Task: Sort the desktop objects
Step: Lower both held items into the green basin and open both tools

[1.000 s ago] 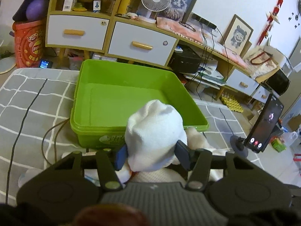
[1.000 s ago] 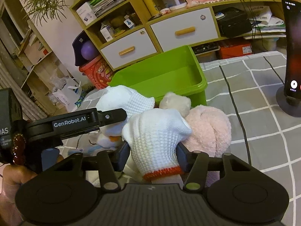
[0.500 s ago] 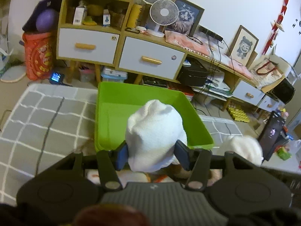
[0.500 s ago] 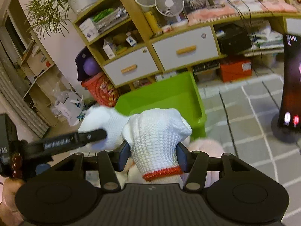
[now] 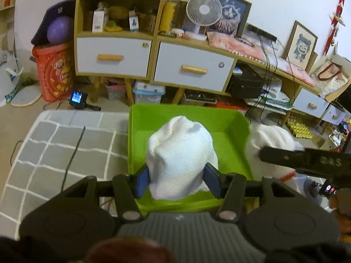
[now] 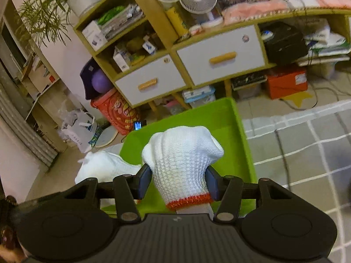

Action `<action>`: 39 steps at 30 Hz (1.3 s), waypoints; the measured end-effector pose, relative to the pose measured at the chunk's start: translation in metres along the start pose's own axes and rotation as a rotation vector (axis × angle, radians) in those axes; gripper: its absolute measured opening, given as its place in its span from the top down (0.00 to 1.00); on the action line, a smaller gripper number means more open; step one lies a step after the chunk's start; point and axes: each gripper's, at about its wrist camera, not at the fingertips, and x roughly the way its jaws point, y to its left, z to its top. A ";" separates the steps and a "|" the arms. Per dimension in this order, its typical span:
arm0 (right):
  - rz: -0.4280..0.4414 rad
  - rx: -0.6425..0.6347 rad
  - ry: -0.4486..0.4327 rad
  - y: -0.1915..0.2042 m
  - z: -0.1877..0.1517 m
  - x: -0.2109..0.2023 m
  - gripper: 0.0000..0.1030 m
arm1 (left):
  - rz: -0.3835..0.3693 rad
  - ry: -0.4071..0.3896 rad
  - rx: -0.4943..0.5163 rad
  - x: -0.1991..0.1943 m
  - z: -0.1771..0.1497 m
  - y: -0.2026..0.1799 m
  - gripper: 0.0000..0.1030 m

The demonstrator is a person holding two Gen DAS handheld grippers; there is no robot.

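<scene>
Left wrist view: the left gripper (image 5: 177, 180) has its jaws clamped on a white knit glove (image 5: 181, 157), 1 blue pad pressing each side. The glove stands bunched and upright between the fingers, held above the green bin (image 5: 232, 127), over the bin's near half. The bin sits on a grey checked cloth (image 5: 65, 153), its far edge toward the wooden cabinet (image 5: 153, 61). Just past the bin's right edge a second white glove (image 5: 272, 138) shows, blurred, with part of the right gripper's black body (image 5: 307, 160) crossing in front of it.

Right wrist view: the right gripper (image 6: 178, 180) has its jaws clamped on a white glove with a red cuff (image 6: 182, 162), the cuff end nearest the camera and the bunched body pointing up. It hangs above the green bin (image 6: 239, 135), toward the bin's near edge. At the bin's left edge the other white glove (image 6: 105, 167) is visible, partly hidden behind the gripper's left finger.
</scene>
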 end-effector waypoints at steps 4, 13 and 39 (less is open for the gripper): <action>0.031 0.016 0.039 -0.005 -0.004 0.028 0.48 | 0.007 0.016 -0.003 0.014 -0.010 0.002 0.50; 0.087 -0.012 0.057 -0.005 -0.012 0.053 0.48 | 0.024 0.024 0.033 0.032 -0.024 -0.002 0.50; 0.116 -0.007 0.057 -0.007 -0.017 0.052 0.43 | -0.017 -0.004 0.005 0.024 -0.024 0.003 0.30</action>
